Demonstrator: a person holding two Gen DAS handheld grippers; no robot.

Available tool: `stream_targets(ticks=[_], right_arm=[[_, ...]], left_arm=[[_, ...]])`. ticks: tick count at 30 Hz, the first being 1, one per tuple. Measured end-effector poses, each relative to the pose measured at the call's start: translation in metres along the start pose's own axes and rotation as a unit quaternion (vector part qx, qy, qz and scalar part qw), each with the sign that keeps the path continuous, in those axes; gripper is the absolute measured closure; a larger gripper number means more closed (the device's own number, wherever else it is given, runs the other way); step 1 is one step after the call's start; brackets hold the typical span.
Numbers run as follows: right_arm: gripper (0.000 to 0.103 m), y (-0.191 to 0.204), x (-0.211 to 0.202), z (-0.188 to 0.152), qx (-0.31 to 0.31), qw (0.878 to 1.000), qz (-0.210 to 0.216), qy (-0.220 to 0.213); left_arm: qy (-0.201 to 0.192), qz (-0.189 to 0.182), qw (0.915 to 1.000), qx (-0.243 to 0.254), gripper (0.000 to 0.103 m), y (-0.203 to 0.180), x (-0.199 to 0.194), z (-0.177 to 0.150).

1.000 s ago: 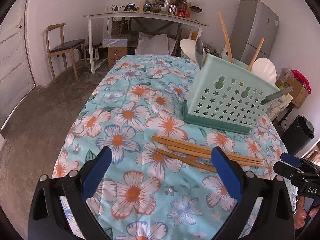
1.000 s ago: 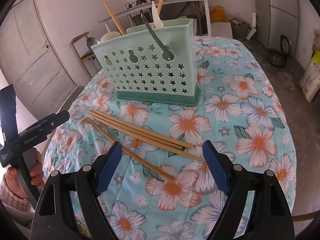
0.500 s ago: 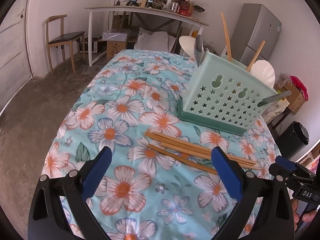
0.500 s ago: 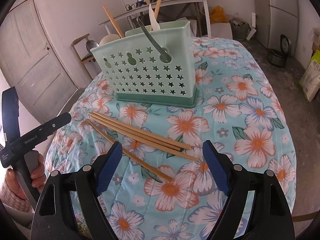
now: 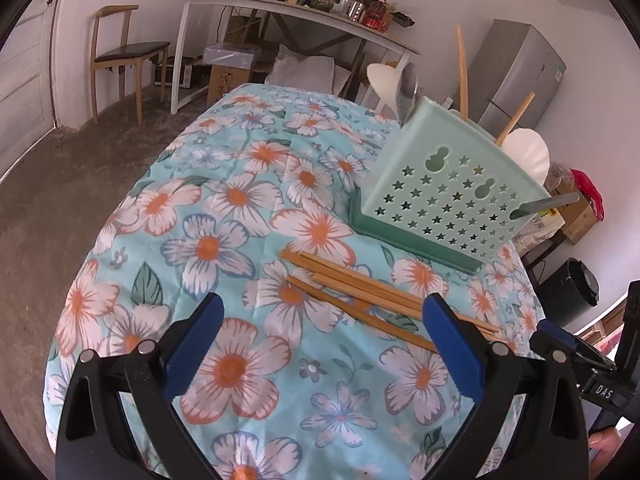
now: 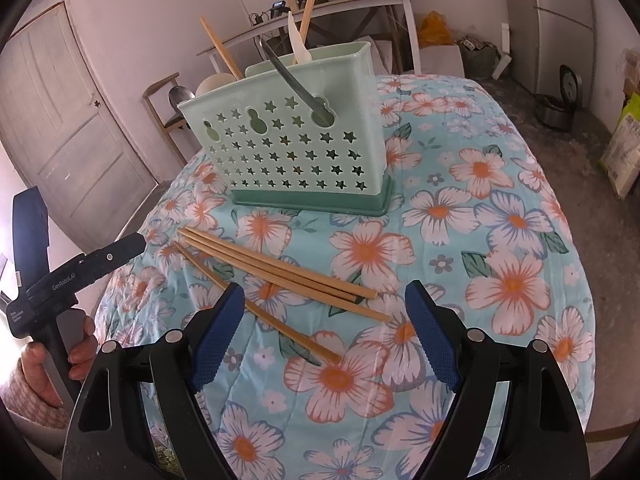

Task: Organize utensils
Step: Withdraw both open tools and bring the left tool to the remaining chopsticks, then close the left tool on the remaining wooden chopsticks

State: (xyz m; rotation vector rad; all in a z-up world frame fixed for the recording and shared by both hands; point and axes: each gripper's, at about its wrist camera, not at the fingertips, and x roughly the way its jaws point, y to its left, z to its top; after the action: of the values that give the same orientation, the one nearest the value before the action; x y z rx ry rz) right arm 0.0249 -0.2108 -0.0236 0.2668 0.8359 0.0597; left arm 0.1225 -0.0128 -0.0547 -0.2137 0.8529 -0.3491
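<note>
Several wooden chopsticks (image 5: 372,296) (image 6: 280,272) lie loose on the flowered cloth, in front of a mint-green utensil caddy (image 5: 448,196) (image 6: 296,148) pierced with star holes. The caddy holds upright chopsticks, white spoons and a grey utensil handle (image 6: 292,80). My left gripper (image 5: 320,344) is open above the cloth, just short of the chopsticks, its right pad over their tips. My right gripper (image 6: 320,332) is open too, with the near chopstick ends between its blue fingers (image 6: 216,340), not touched. Each view shows the other gripper at its edge.
The table (image 5: 224,208) carries a light blue cloth with orange-centred flowers and drops off close on all sides. Behind stand a wooden chair (image 5: 128,52), a long white desk (image 5: 296,12) with clutter, a grey fridge (image 5: 520,76) and a dark bin (image 5: 572,292).
The left wrist view has shifted and rolled slightly, so the caddy and chopsticks sit a little differently in it. The right view is unchanged and both grippers stay open.
</note>
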Motion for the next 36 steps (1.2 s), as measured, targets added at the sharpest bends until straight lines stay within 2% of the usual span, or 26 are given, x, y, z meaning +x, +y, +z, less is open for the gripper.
stream_targets(ticks=[4,16,18,21,23,24,28,30,32,36], right_arm=[[0.024,-0.001,-0.001,0.000,0.001,1.000,0.002,-0.004],[0.024,-0.005,-0.001,-0.001,0.009,0.999,0.034,-0.009],[0.024,-0.004,0.002,-0.001,0.013,0.999,0.040,-0.005],[0.024,-0.004,0.006,0.000,0.015,0.999,0.041,-0.002],[0.024,-0.005,0.006,0.000,0.019,0.999,0.042,-0.002],[0.024,-0.006,0.006,0.000,0.020,0.999,0.042,-0.001],[0.024,-0.013,0.010,-0.002,0.034,0.998,0.043,0.001],[0.024,-0.017,0.012,-0.002,0.042,0.998,0.047,0.003],[0.024,-0.019,0.015,-0.001,0.047,0.998,0.050,0.005],[0.024,-0.021,0.016,0.002,0.047,0.997,0.055,0.004]], left_arm=[[-0.005,0.003,1.0000,0.003,0.006,0.000,-0.001,-0.002],[0.014,-0.056,0.9982,-0.019,0.007,-0.003,0.001,-0.013],[0.026,-0.052,0.9982,-0.016,0.010,-0.005,0.008,-0.014],[0.048,-0.067,0.9960,-0.036,0.019,-0.004,0.021,-0.014],[0.059,-0.075,0.9941,-0.051,0.030,-0.002,0.028,-0.014],[0.068,-0.083,0.9922,-0.064,0.032,0.000,0.034,-0.014],[0.070,-0.105,0.9868,-0.101,0.043,0.005,0.044,-0.010],[0.071,-0.126,0.9815,-0.126,0.044,0.010,0.049,-0.009],[0.069,-0.141,0.9756,-0.154,0.052,0.017,0.057,-0.009],[0.067,-0.150,0.9682,-0.189,0.063,0.028,0.063,-0.008]])
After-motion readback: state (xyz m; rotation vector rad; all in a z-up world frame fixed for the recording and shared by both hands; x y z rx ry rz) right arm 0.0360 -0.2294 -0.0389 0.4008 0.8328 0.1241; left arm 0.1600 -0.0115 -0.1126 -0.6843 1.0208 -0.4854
